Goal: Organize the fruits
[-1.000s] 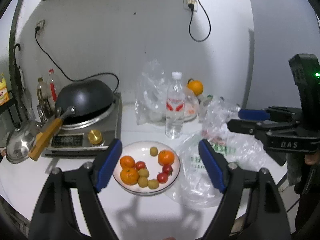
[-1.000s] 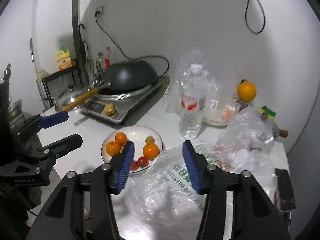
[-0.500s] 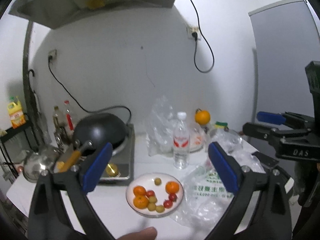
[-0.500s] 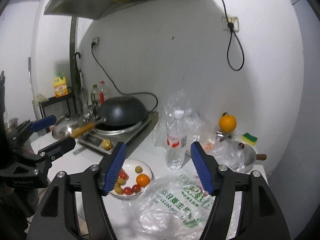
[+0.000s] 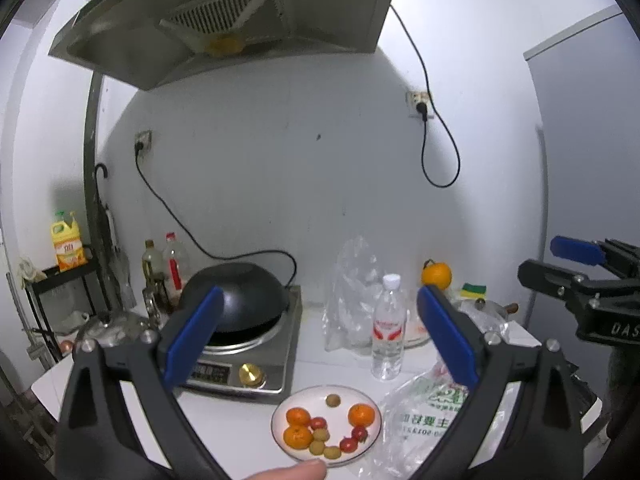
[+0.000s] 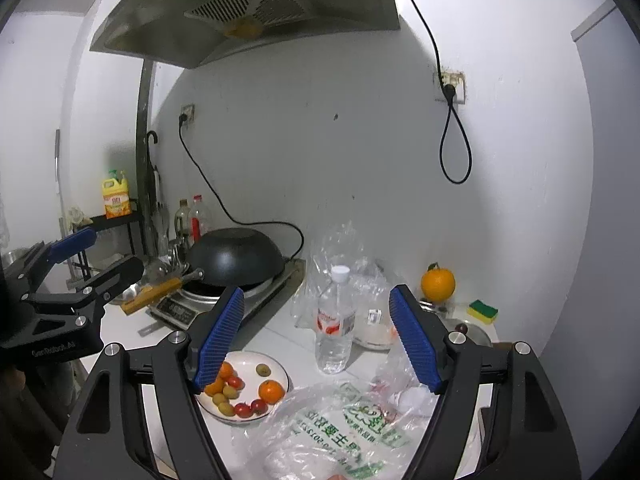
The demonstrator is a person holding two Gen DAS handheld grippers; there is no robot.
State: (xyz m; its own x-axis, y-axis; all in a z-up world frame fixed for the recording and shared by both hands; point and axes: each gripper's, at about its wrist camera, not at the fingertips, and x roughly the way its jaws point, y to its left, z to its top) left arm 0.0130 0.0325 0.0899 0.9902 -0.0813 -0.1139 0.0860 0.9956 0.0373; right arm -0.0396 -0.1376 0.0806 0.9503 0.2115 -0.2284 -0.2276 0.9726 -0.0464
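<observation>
A white plate (image 5: 280, 424) on the white counter holds small oranges (image 5: 362, 415), red cherry tomatoes (image 5: 319, 423) and small yellow-green fruits (image 5: 333, 400). It also shows in the right wrist view (image 6: 280, 368). A single orange (image 5: 436, 276) sits high at the back right, also in the right wrist view (image 6: 437, 285). My left gripper (image 5: 316, 336) is open and empty, high above and well back from the plate. My right gripper (image 6: 316, 336) is open and empty, also raised, and shows in the left wrist view (image 5: 560, 264).
A black wok (image 5: 234, 290) sits on an induction cooker (image 5: 240, 372) at the left. A water bottle (image 5: 388, 328) stands behind the plate. A printed plastic bag (image 6: 340, 428) lies right of the plate. Clear bags (image 5: 352, 292), a sponge (image 6: 483, 311) and a range hood (image 5: 224, 20) are around.
Both grippers have risen and pulled back from the counter, so the plate now looks smaller and lower. Both jaws stay open. The fruits have not moved.
</observation>
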